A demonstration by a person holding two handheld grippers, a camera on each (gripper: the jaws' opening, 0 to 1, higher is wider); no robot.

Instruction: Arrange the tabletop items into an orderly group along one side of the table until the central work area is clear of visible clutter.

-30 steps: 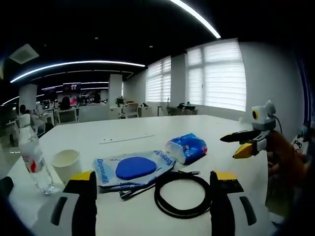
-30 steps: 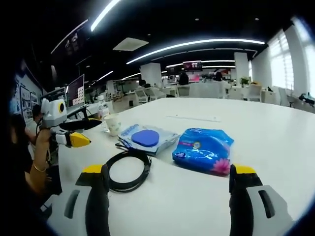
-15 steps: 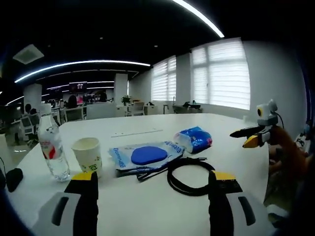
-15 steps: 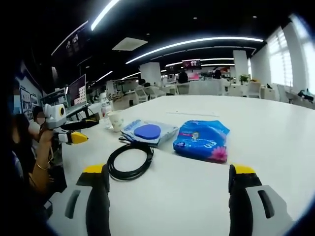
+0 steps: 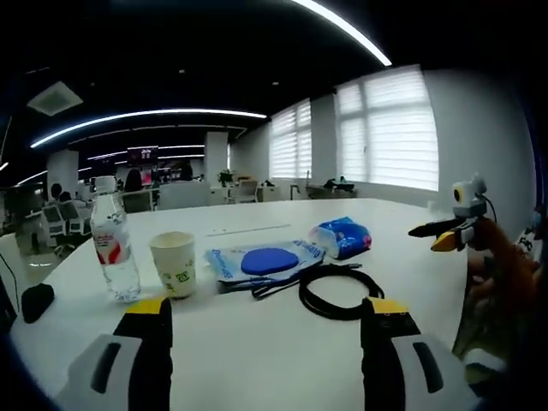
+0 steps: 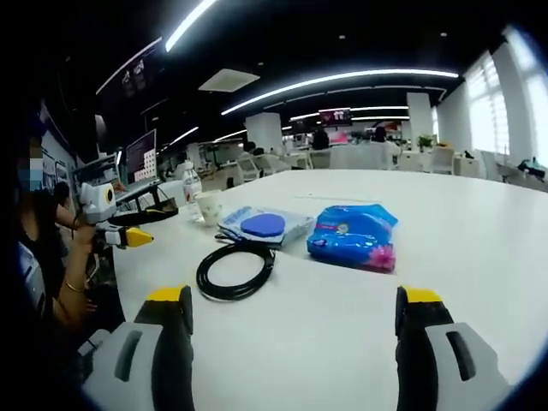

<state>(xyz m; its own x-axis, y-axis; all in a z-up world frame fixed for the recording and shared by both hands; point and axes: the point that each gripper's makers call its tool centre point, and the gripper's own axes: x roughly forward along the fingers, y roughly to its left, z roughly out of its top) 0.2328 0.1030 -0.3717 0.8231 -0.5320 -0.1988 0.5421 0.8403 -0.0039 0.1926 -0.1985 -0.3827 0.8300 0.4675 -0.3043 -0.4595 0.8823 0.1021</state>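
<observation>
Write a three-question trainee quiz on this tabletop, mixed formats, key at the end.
1. True or false: the paper cup stands upright beside the water bottle.
2. The coiled black cable lies: A) inside the cup B) flat on the table C) in a gripper.
3. Fill in: the blue tissue pack sits next to the ____ with the blue pad.

Key: 1 true; 2 B; 3 packet.

both tongs pulled back from the table's items; left view now with water bottle (image 5: 113,261) and cup (image 5: 174,265) closer to centre
</observation>
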